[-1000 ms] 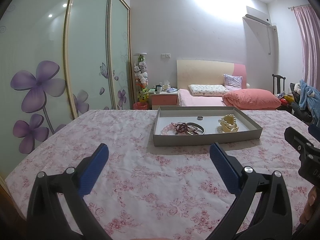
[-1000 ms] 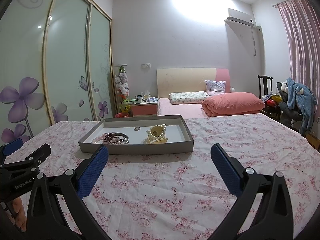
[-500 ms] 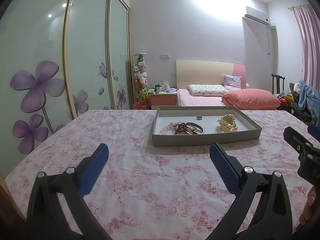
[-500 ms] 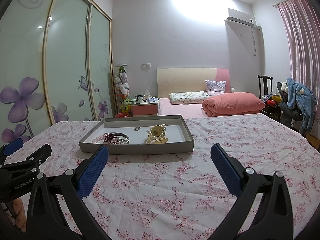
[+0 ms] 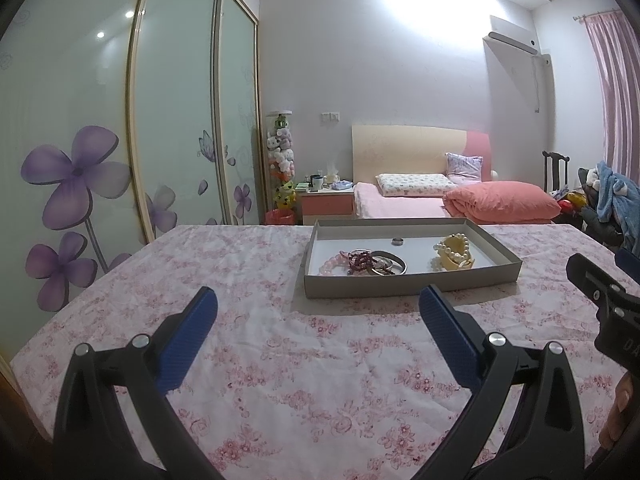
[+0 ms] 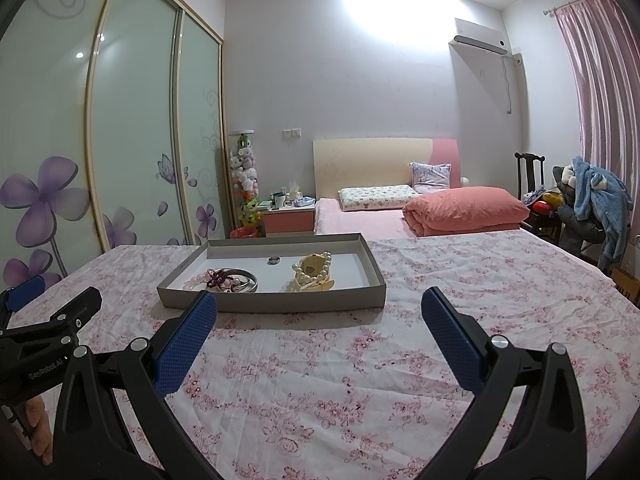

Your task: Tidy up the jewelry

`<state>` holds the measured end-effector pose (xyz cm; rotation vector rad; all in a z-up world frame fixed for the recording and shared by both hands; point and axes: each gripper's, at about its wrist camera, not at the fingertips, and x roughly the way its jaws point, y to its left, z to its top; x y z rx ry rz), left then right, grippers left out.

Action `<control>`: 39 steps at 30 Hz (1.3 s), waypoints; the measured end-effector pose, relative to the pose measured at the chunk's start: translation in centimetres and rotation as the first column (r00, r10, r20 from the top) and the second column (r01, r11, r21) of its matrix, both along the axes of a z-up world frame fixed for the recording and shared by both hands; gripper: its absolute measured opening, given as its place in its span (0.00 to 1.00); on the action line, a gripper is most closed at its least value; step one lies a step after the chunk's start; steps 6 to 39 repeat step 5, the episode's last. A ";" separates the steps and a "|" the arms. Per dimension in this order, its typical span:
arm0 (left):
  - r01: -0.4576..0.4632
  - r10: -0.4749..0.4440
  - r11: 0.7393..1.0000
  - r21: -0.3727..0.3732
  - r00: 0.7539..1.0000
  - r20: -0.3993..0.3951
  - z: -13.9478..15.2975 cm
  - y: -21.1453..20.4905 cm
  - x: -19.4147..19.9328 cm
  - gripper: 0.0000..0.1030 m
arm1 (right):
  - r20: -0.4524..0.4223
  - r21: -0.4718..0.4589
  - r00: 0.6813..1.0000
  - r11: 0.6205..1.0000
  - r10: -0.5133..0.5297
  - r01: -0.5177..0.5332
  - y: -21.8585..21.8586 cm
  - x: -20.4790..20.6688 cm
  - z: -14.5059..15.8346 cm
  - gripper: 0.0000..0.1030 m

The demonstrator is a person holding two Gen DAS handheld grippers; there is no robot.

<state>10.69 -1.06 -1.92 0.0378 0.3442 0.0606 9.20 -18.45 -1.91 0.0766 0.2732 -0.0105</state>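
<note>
While both tools hang low over the flowered pink tablecloth (image 5: 248, 264), the left gripper (image 5: 318, 320) fills the bottom of its own view with jaws spread wide and nothing between the blue pads; the right gripper (image 6: 320, 322) is likewise wide open and empty in its view. Bare cloth lies between each pair of fingers and the tray, and more open cloth runs to the right edge of the right wrist frame.

Just past the fingertips, at mid-frame, sits a shallow grey cardboard tray (image 5: 412, 285) with low walls. On its white floor, at the left, a pink bead bracelet (image 5: 333, 265), a dark red beaded piece (image 5: 359, 261) and silver bangles (image 5: 389, 263) lie tangled and touching. A small ring (image 5: 397, 241) lies apart near the far wall. At the right a pearl strand (image 5: 454, 249) drapes over a cream holder (image 5: 456, 258).

Beyond the cloth's far edge stand a bed (image 6: 360, 216) and, along the left, sliding wardrobe doors (image 5: 172, 120).
</note>
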 end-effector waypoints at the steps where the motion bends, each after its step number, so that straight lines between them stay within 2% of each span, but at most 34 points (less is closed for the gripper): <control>1: 0.001 -0.001 1.000 -0.006 1.000 -0.001 0.0 0.1 0.0 0.96 | 0.000 0.000 1.000 1.000 0.000 0.000 0.0 0.0 0.1 0.98; 39: 0.002 -0.002 1.000 -0.013 1.000 -0.003 0.1 0.3 0.1 0.96 | 0.001 0.000 1.000 1.000 -0.001 0.001 0.0 0.0 0.1 0.98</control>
